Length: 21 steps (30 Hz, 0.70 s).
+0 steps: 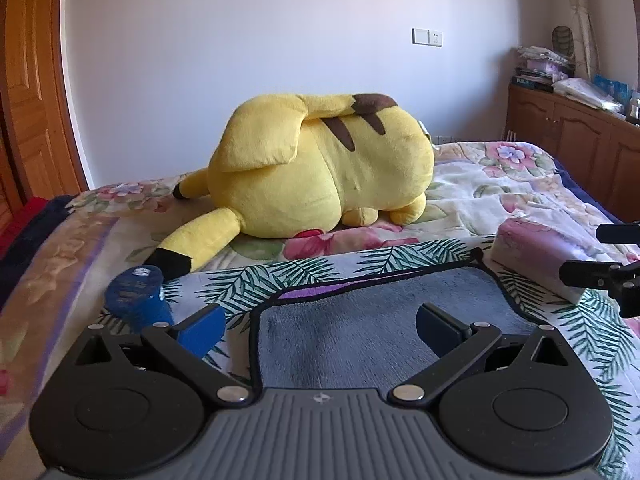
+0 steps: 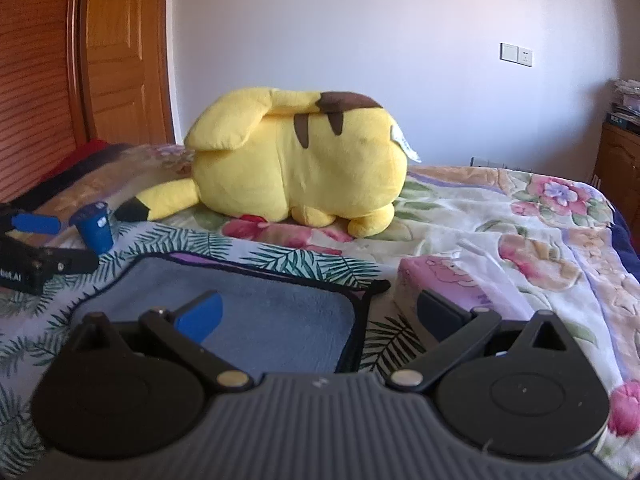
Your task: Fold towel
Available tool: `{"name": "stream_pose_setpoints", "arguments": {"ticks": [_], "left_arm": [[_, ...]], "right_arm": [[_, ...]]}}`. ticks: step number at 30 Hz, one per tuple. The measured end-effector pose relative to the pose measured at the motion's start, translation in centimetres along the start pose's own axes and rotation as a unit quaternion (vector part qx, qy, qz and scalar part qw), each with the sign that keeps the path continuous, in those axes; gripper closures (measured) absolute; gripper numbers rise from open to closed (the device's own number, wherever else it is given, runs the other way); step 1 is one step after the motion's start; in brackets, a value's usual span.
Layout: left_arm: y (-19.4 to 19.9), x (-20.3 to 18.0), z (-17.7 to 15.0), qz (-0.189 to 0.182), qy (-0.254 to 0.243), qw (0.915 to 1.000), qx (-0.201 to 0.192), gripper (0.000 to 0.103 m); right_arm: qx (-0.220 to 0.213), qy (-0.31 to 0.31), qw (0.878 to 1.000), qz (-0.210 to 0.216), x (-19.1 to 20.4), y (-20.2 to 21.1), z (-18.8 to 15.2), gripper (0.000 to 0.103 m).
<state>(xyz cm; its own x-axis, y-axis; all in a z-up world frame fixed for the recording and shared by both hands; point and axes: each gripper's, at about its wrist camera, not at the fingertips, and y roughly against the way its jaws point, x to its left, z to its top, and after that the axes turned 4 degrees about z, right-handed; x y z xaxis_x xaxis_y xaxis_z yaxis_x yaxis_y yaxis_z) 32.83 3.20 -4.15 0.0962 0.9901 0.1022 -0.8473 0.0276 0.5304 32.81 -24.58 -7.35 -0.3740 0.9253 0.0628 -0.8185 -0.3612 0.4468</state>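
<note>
Towel [image 1: 372, 336], grey, lies flat on the bed [image 1: 500, 184]; left tool [image 1: 320, 326] and right tool [image 2: 320, 314] hover spread wide, seemingly touching nothing. Blue cup [image 1: 138, 294] and pink box [image 2: 452, 288] flank it.

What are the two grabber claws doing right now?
Left gripper: open, holding nothing, over the grey towel.
Right gripper: open, holding nothing.

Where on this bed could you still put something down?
Bare floral bedspread lies right of the yellow plush and beyond the pink pack. It is crowded nearer: the grey towel, blue cup and both grippers fill that end.
</note>
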Motion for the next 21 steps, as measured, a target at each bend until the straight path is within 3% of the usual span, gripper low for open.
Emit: {"name": "stream_pose_setpoints", "arguments": {"ticks": [10,21], "left_arm": [[6.0,-0.8,0.8,0.023,-0.001,0.9996,-0.014,0.0],[12.4,-1.7,1.4,0.016,-0.011,0.9994,-0.029,0.0]], "right_arm": [[-0.013,-0.008,1.0,0.0,1.5,4.7,0.9,0.0],[-0.029,-0.012,1.0,0.003,3.5,9.6,1.6,0.0]]}}
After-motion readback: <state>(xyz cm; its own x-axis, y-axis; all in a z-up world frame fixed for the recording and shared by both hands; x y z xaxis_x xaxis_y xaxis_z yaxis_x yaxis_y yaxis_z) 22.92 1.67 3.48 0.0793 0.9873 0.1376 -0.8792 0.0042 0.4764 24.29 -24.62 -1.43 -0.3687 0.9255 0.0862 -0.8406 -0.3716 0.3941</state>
